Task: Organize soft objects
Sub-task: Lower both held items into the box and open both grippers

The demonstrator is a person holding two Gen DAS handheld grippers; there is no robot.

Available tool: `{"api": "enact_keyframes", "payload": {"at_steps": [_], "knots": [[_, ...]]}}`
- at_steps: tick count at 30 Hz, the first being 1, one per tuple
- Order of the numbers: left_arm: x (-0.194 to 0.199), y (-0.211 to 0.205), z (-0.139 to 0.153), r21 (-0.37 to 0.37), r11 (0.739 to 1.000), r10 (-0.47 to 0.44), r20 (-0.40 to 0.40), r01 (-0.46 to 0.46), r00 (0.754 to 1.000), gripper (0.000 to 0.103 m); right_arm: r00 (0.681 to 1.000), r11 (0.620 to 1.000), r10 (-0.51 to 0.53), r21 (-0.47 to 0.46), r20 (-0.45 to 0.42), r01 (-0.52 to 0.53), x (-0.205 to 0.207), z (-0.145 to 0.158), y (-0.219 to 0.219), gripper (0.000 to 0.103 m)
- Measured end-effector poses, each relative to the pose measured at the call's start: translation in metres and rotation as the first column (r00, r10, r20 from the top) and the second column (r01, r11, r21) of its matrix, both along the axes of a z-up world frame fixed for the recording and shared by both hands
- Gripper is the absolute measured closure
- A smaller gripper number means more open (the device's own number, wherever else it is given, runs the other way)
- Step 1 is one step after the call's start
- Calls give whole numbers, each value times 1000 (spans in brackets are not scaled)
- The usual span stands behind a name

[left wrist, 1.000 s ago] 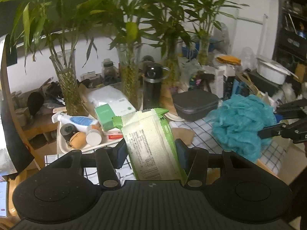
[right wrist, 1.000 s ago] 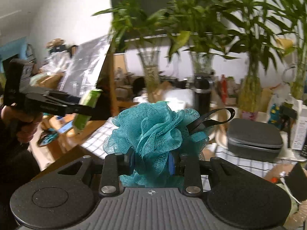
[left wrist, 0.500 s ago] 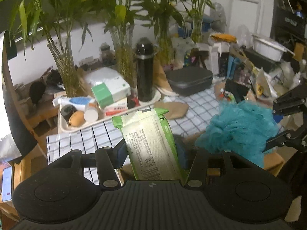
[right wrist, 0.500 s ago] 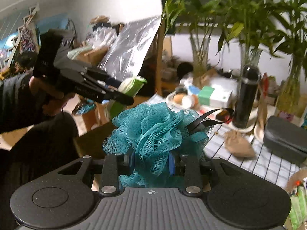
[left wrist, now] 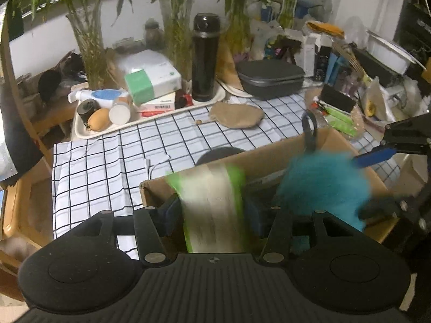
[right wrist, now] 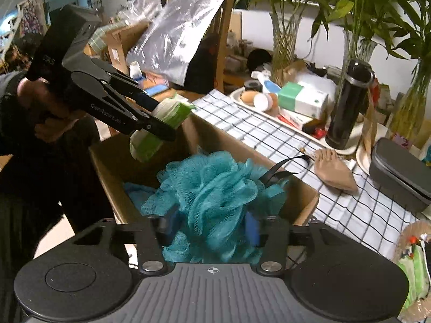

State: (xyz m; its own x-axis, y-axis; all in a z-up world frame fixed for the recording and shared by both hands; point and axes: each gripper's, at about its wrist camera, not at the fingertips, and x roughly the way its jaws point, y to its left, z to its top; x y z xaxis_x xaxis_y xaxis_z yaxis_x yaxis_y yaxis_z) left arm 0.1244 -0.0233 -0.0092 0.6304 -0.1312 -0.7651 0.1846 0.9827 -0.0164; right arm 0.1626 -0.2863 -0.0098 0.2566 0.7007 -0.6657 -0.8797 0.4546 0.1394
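A green-and-white tissue pack [left wrist: 212, 202] hangs blurred between the fingers of my left gripper [left wrist: 212, 207], whose jaws are opening, with gaps on both sides. It is over an open cardboard box [left wrist: 269, 156]. In the right wrist view the pack [right wrist: 172, 113] tilts down out of the left gripper [right wrist: 161, 118]. A teal mesh bath pouf [right wrist: 212, 188] with a black loop lies loose between the blue pads of my right gripper [right wrist: 211, 224], whose jaws are opening above the box [right wrist: 107, 161]. The pouf [left wrist: 323, 185] is blurred below the right gripper [left wrist: 362, 187].
Blue cloth [right wrist: 137, 191] lies in the box. Behind it a checked tablecloth [left wrist: 107, 161] carries a tan pouch [left wrist: 237, 113], a black flask [left wrist: 204, 59], a grey case [left wrist: 269, 78], a tray [left wrist: 80, 134] of bottles and bamboo vases. A person's hand [right wrist: 40, 99] holds the left gripper.
Both grippers have come down over the cardboard box. The right jaws have spread and the pouf has puffed out loose. The pack, sharp before, now smears as it slips from the left jaws.
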Motion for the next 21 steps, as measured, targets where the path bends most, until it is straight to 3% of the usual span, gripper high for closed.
{"api": "enact_keyframes", "payload": {"at_steps": [3,4,8,17,21], "knots": [[-4,2,4,-10,1000,9,19,-9,1000,40,999,1000,-5,-6,36,5,-3,1,1,8],[-6,4,5,-12,1000,11,22,-11,1000,40,999,1000,-5,-2,48,5,-5,2,1,6],[-12,6,8,-12,1000,19,42,-18,999,40,997,999,-32,-5,69,32,-2,2,0,0],[-28,17,12,21,998,57,82,-59,995,38,989,988,-132,-68,68,136,13,-6,2,0],[-33,25,12,19,997,77,98,-79,992,31,984,982,-167,-78,62,171,18,-9,1,0]]}}
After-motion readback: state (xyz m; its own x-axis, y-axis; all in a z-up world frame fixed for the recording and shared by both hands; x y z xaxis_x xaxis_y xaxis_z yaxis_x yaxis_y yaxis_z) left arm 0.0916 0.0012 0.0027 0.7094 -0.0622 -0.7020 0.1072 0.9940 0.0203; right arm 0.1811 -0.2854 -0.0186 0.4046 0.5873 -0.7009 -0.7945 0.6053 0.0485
